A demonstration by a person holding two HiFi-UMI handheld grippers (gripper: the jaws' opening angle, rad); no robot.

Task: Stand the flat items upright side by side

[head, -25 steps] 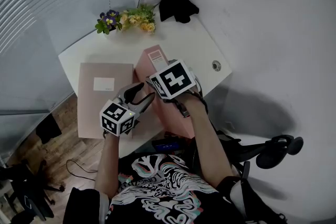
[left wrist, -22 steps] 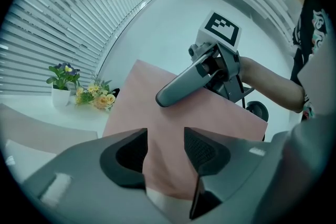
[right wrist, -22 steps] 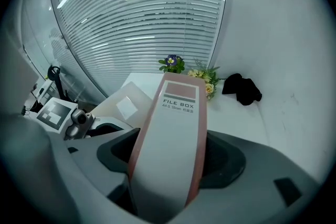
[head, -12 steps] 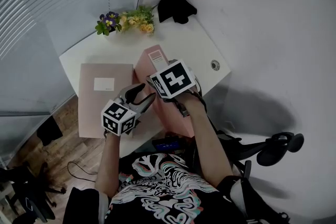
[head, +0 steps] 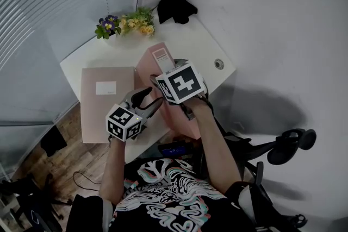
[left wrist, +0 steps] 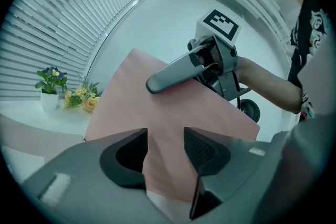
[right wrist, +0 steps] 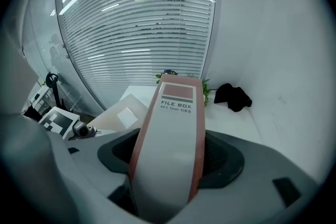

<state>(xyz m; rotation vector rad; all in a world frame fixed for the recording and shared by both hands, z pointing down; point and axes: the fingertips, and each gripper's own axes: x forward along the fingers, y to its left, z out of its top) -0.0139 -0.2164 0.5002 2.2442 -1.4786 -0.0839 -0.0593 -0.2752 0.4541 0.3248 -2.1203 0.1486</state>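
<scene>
A pink file box (head: 157, 61) stands upright on its narrow edge on the white desk (head: 201, 46). My right gripper (head: 173, 69) reaches down from above, shut on its grey spine (right wrist: 173, 128), with a pad against each side. My left gripper (head: 152, 96) sits level at the box's broad pink side (left wrist: 157, 107). It is open, and only that side shows through the gap between its pads. One finger (left wrist: 173, 73) of the right gripper lies across the top of that side. A second pink file box (head: 107, 103) lies flat at the desk's left.
A pot of flowers (head: 125, 24) and a black cloth (head: 175, 8) sit at the desk's far edge. A cable grommet (head: 219, 64) is at the right corner. Window blinds run along the left, and an office chair (head: 288, 146) stands on the right.
</scene>
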